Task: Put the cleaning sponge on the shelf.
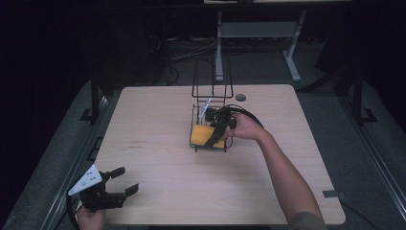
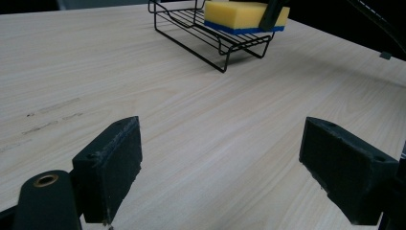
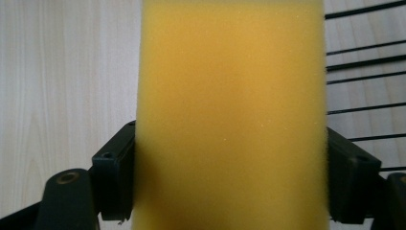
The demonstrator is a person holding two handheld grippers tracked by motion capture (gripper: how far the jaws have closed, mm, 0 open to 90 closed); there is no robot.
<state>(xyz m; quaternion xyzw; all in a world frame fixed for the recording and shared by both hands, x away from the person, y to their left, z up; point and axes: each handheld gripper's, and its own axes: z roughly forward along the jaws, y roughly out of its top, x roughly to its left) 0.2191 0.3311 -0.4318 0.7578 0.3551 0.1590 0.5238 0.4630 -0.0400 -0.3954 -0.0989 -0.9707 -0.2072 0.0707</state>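
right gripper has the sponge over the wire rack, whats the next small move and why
Probably open the right gripper and back away. The yellow sponge sits between its jaws, and the left gripper view shows the sponge already lying on the black wire rack, so it looks placed. The left gripper waits open near the table's near edge.

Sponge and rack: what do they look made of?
The sponge looks like soft yellow foam, matte and finely pored, with a blue layer beneath, seen in the left gripper view. The rack looks like thin wire with a black coating; bare metal or paint, I can't tell.
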